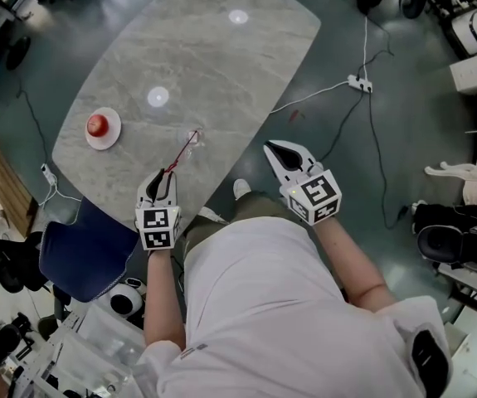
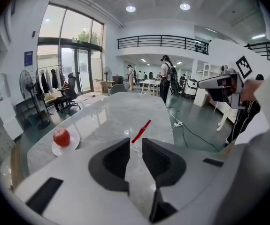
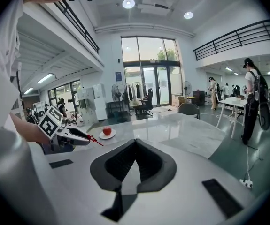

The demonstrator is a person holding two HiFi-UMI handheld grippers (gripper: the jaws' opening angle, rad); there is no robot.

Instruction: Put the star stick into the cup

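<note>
Left tongs (image 1: 167,174) are nearly closed, pinching the stick (image 1: 182,152) by its near end, its far tip at the clear cup (image 1: 196,138) just ahead. So thin a grip may let the stick swivel and topple the cup. Right tongs (image 3: 135,140) are closed on nothing

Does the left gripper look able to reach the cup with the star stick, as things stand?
Probably yes. The left gripper grips the star stick, whose far end lies right at the cup; nothing stands on the table between them.

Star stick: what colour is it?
Red. The star stick shows best in the left gripper view, angling up just past the jaw tips.
</note>
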